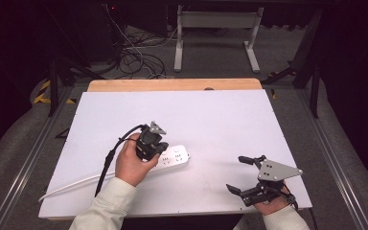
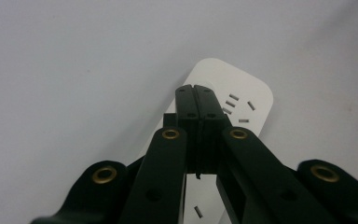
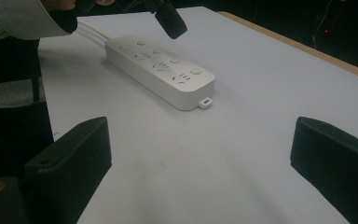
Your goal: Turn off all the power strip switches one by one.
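A white power strip [image 1: 176,157] lies flat near the middle of the white table [image 1: 211,115], and its white cord [image 1: 72,184] runs off to the left edge. My left gripper [image 1: 149,146] is held over the strip's left part, jaws pressed together with nothing between them. In the left gripper view the shut gripper [image 2: 196,89] points down at the strip [image 2: 249,100] beside a socket. From the right gripper view, the left gripper [image 3: 171,24] hovers just above the strip [image 3: 161,70]. My right gripper [image 1: 237,173] stands open near the front right, empty [image 3: 200,154].
A black cable [image 1: 109,160] trails from the left gripper along the forearm. The table's far edge is bare wood [image 1: 172,85]. Beyond it stand a white desk frame [image 1: 215,21] and loose floor cables [image 1: 134,57]. Bare white table lies between the strip and the right gripper.
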